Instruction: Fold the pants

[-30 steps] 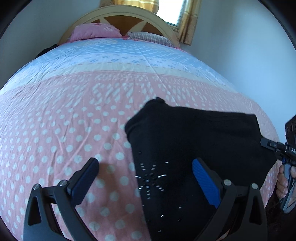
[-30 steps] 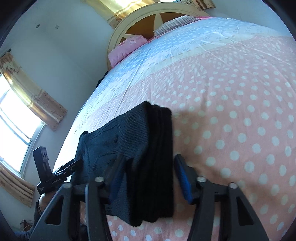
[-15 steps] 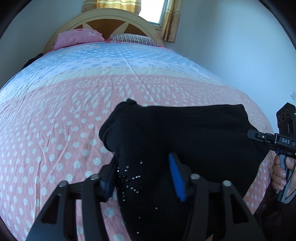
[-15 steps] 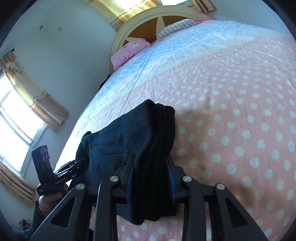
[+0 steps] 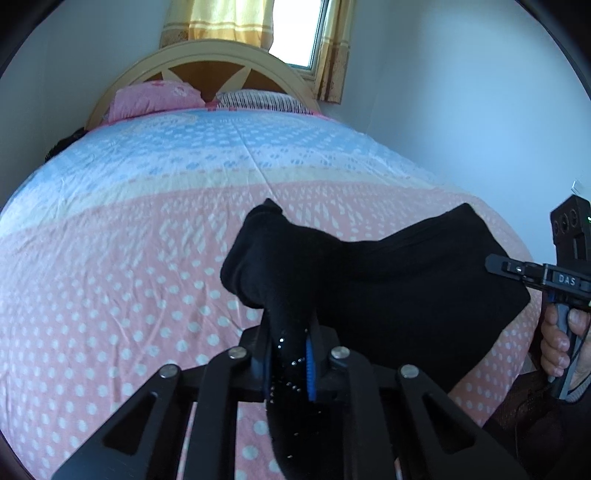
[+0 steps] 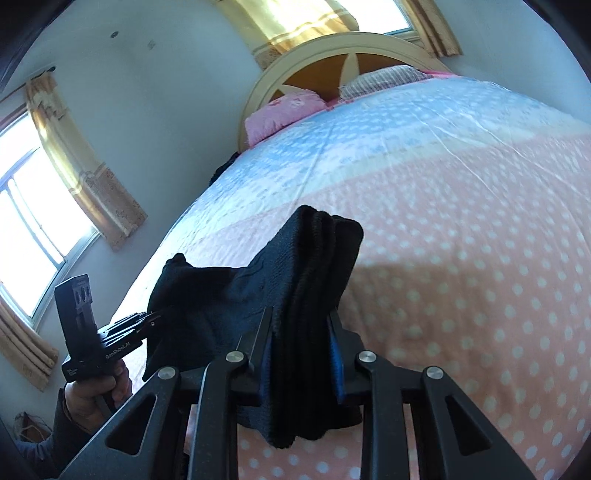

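We see the black pants [image 5: 388, 291], folded into a thick bundle, lifted above the near end of the bed and stretched between the two claws. Left gripper [image 5: 290, 354] is clamped on one bunched end of the pants, blue pads pressed into cloth that carries small shiny studs. Right gripper [image 6: 301, 343] is clamped on the other end, where we count several stacked knit layers hanging down between its fingers. In the left wrist view the right tool sits at the far right edge with a hand [image 5: 561, 343] on its trigger grip; in the right wrist view the left tool sits low on the left, held by the other hand [image 6: 96, 391] in a dark sleeve [image 6: 55, 439].

Below is the bedspread [image 5: 110, 295]: pink with white dots near us, then a pale cream band, then light blue with dots farther off. At the far end we see a pink pillow [image 5: 155, 99], a striped pillow [image 5: 262, 99] to its right, and an arched cream and wood headboard [image 5: 207, 66]. Yellow curtains [image 5: 236, 20] flank a window [image 5: 295, 40] behind the headboard; a second curtained window [image 6: 33, 221] is on the left wall. Walls are plain white.

Writing: "DAS" on the right tool, "GenRobot.AI" on the left tool.
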{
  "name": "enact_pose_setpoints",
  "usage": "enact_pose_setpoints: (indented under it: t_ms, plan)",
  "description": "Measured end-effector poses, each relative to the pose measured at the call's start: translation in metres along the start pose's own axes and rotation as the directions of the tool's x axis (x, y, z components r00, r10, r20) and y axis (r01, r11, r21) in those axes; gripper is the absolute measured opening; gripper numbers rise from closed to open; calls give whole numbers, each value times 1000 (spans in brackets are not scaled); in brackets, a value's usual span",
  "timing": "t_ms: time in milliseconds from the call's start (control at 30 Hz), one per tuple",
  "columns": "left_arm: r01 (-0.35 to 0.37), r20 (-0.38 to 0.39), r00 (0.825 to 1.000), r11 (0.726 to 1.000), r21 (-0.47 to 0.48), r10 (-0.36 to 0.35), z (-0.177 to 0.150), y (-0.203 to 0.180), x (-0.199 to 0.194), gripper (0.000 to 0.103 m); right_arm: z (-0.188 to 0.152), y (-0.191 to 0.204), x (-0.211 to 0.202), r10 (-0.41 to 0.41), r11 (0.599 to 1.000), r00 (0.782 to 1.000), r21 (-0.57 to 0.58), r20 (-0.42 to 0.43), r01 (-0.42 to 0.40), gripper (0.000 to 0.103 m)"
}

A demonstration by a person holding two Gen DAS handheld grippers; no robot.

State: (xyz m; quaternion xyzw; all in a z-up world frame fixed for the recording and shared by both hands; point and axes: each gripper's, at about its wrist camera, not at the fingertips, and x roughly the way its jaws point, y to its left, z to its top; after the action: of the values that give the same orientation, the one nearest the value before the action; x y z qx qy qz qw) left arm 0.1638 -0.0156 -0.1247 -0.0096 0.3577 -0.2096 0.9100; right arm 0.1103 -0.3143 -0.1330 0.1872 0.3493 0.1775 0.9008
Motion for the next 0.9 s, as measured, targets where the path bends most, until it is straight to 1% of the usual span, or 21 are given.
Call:
enact_pose_setpoints:
  t_ms: [133, 433, 667, 900]
  plan:
    - [-5, 31, 1000, 1000, -17, 5, 8, 14, -18, 13, 14, 20, 13, 24, 999, 1000, -39, -12, -24, 26]
    - [-99, 75, 992, 994, -55, 103, 13, 62, -51, 13, 42, 75, 63, 98, 990, 994, -97, -58, -103, 26]
    - [-184, 79, 978, 979, -91, 191, 3, 104, -69, 13, 52, 123, 110, 149, 975, 983, -150, -108, -164, 26]
    - [-238, 71, 966, 962, -135, 249, -12, 141, -85, 13, 56, 154, 155, 183, 966, 970, -156, -157, -207, 26]
